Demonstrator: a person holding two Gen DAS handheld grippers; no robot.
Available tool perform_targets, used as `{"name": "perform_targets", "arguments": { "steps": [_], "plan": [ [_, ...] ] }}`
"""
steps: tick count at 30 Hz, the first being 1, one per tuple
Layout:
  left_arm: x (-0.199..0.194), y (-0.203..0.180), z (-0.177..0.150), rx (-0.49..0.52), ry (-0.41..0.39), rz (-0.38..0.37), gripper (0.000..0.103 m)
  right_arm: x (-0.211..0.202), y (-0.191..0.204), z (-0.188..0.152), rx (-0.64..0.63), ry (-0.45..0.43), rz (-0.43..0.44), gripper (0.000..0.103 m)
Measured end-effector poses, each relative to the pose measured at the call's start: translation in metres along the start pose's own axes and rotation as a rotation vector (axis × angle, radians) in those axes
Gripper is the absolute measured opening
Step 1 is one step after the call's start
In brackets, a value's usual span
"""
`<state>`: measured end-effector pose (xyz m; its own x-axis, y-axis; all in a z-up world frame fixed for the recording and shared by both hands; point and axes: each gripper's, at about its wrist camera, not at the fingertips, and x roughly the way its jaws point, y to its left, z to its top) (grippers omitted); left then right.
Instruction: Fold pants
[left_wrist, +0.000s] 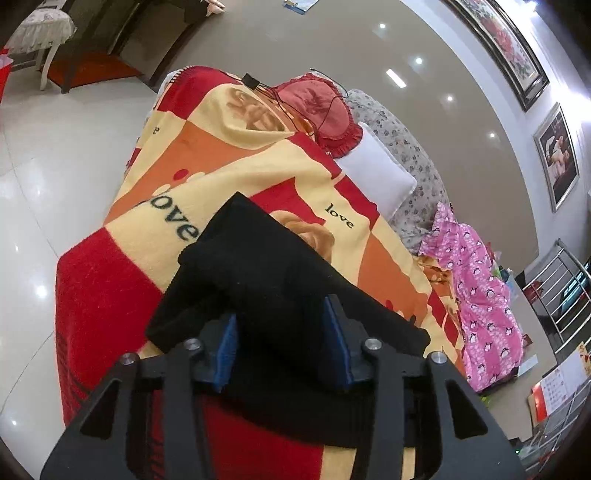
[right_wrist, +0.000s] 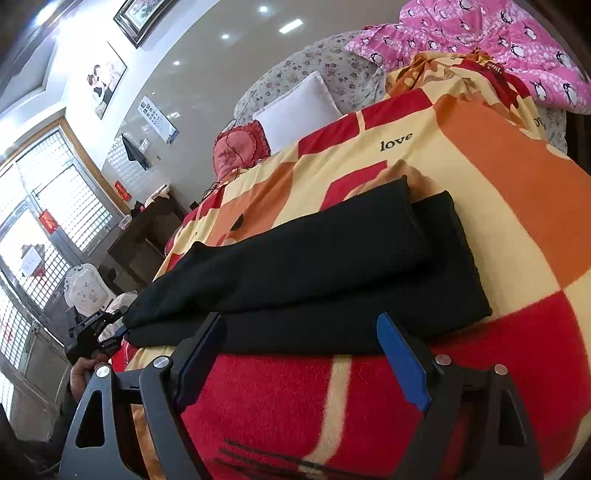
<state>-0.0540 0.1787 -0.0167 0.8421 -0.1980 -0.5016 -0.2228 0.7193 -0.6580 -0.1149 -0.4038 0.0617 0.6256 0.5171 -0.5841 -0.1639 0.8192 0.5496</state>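
The black pants (left_wrist: 258, 280) lie folded in layers on a red, yellow and orange blanket (left_wrist: 110, 295). My left gripper (left_wrist: 282, 321) has its blue-padded jaws apart, one on each side of a thick fold at the pants' near end; I cannot tell whether they press it. In the right wrist view the pants (right_wrist: 332, 258) form a long stacked bundle. My right gripper (right_wrist: 301, 325) is open and empty just in front of the bundle's long edge. The left gripper (right_wrist: 110, 325) shows at the bundle's left end, held by a hand.
The blanket (right_wrist: 498, 229) covers a bed. A red cushion (left_wrist: 317, 107) with a black cable, a white pillow (left_wrist: 373, 170) and a pink penguin-print cloth (left_wrist: 476, 288) lie beyond the pants. The glossy tiled floor (left_wrist: 44, 166) is to the left of the bed.
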Motion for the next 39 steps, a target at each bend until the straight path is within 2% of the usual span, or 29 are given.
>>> {"name": "perform_targets", "arguments": {
  "steps": [1, 2, 3, 4, 8, 11, 13, 17, 19, 20, 21, 23, 24, 25, 26, 29, 32, 33, 35, 37, 39],
  "plan": [
    [-0.001, -0.001, 0.001, 0.005, 0.000, -0.007, 0.040, -0.001, 0.000, 0.001, 0.010, 0.004, -0.002, 0.085],
    [-0.002, -0.002, 0.001, 0.016, -0.001, -0.012, 0.024, -0.004, -0.001, 0.002, 0.031, 0.006, -0.010, 0.085],
    [-0.004, -0.004, 0.002, 0.038, -0.004, 0.009, 0.015, -0.009, -0.003, 0.004, 0.058, 0.000, -0.015, 0.084],
    [-0.005, -0.006, 0.002, 0.055, -0.007, 0.022, 0.010, -0.017, -0.006, 0.006, 0.083, -0.019, -0.021, 0.084],
    [-0.014, -0.015, 0.000, 0.119, -0.042, 0.032, 0.007, -0.059, -0.026, 0.017, 0.237, -0.161, -0.022, 0.085],
    [-0.021, -0.028, -0.002, 0.160, -0.073, 0.029, 0.007, -0.070, -0.048, 0.026, 0.415, -0.193, 0.000, 0.085],
    [-0.026, -0.035, -0.003, 0.185, -0.092, 0.023, 0.007, -0.061, -0.058, 0.035, 0.489, -0.152, 0.072, 0.080],
    [-0.028, -0.041, 0.000, 0.202, -0.097, 0.017, 0.007, -0.019, -0.075, 0.041, 0.664, 0.016, 0.137, 0.072],
    [-0.026, -0.038, 0.001, 0.190, -0.086, 0.026, 0.007, -0.004, -0.073, 0.043, 0.659, 0.049, 0.098, 0.072],
    [-0.024, -0.035, 0.001, 0.180, -0.077, 0.029, 0.007, 0.004, -0.074, 0.044, 0.653, 0.057, 0.057, 0.067],
    [-0.022, -0.031, 0.002, 0.161, -0.068, 0.030, 0.007, 0.007, -0.074, 0.044, 0.658, 0.048, 0.043, 0.060],
    [-0.021, -0.028, 0.002, 0.150, -0.063, 0.033, 0.007, 0.015, -0.073, 0.045, 0.649, 0.031, 0.033, 0.054],
    [-0.020, -0.027, 0.003, 0.141, -0.058, 0.028, 0.007, 0.017, -0.072, 0.044, 0.638, 0.030, 0.033, 0.035],
    [-0.021, -0.027, 0.006, 0.136, -0.050, 0.019, 0.005, 0.022, -0.071, 0.045, 0.613, 0.043, 0.035, 0.006],
    [-0.023, -0.029, 0.008, 0.138, -0.053, 0.015, 0.005, 0.022, -0.070, 0.047, 0.587, 0.046, 0.033, 0.003],
    [-0.043, -0.043, 0.019, 0.152, -0.084, -0.057, 0.005, -0.005, -0.055, 0.066, 0.449, -0.049, 0.041, 0.003],
    [-0.055, -0.050, 0.019, 0.160, -0.089, -0.084, 0.005, -0.034, -0.049, 0.078, 0.402, -0.093, 0.031, 0.003],
    [-0.054, -0.047, 0.015, 0.158, -0.079, -0.070, 0.005, -0.039, -0.050, 0.078, 0.399, -0.085, 0.026, 0.003],
    [-0.044, -0.036, 0.007, 0.146, -0.045, -0.020, 0.005, -0.034, -0.060, 0.068, 0.402, -0.012, 0.012, 0.003],
    [-0.019, -0.013, -0.006, 0.094, 0.054, 0.052, 0.005, -0.018, -0.075, 0.052, 0.426, 0.076, -0.017, 0.003],
    [-0.012, -0.001, -0.014, 0.078, 0.089, 0.079, 0.005, -0.008, -0.086, 0.039, 0.452, 0.127, -0.038, 0.003]
  ]
}}
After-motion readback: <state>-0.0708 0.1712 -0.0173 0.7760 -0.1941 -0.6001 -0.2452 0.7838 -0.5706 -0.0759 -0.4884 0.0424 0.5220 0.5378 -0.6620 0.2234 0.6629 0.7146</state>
